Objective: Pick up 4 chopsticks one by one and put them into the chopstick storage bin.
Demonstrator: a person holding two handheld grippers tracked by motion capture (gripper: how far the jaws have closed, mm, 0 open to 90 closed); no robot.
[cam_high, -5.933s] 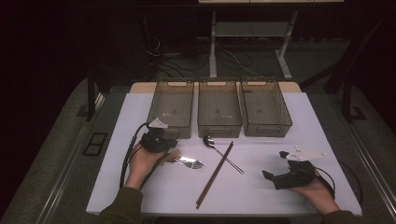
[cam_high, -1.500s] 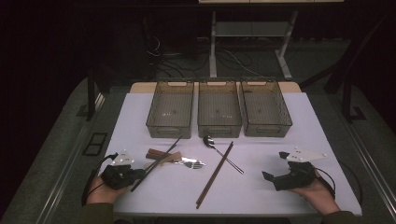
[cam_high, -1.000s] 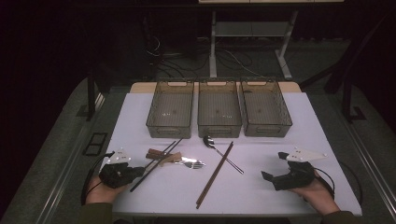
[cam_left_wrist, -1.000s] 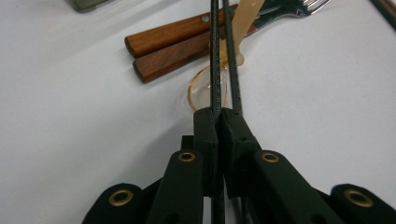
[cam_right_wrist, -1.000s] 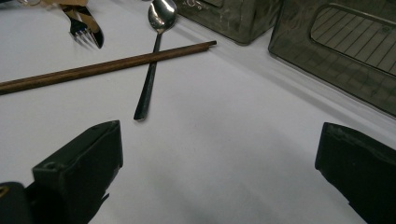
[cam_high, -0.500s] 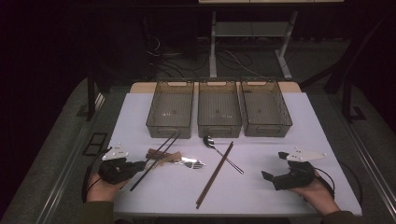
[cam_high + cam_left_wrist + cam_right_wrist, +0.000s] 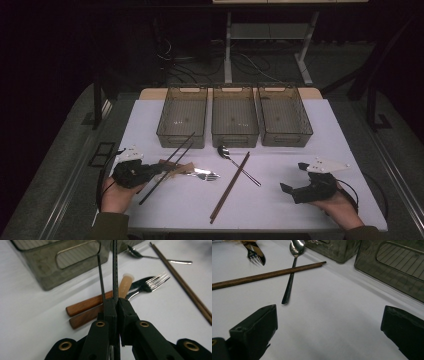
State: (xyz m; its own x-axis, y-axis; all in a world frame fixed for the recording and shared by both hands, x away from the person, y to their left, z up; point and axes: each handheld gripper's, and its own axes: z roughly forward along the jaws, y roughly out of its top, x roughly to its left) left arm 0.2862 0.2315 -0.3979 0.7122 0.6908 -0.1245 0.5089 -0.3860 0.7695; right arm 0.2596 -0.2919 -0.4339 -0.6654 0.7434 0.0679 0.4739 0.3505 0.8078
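Observation:
My left gripper (image 7: 152,172) is shut on a pair of thin black chopsticks (image 7: 177,155) at the table's left. It holds them off the table, slanting up toward the left bin (image 7: 182,117). In the left gripper view the jaws (image 7: 116,306) pinch the two sticks (image 7: 114,270), which part slightly toward their tips. At the right of the table my right gripper (image 7: 294,176) rests in a hand, open with nothing between its jaws (image 7: 328,327).
Three empty mesh bins, left, middle (image 7: 234,117) and right (image 7: 284,117), stand side by side at the back. A wood-handled fork (image 7: 205,175) and knife (image 7: 85,305), a spoon (image 7: 237,162) and brown chopsticks (image 7: 230,187) lie on the white table (image 7: 280,215).
The left gripper has lifted a little and shifted toward the bins with the black chopsticks in it. The right gripper has stayed put.

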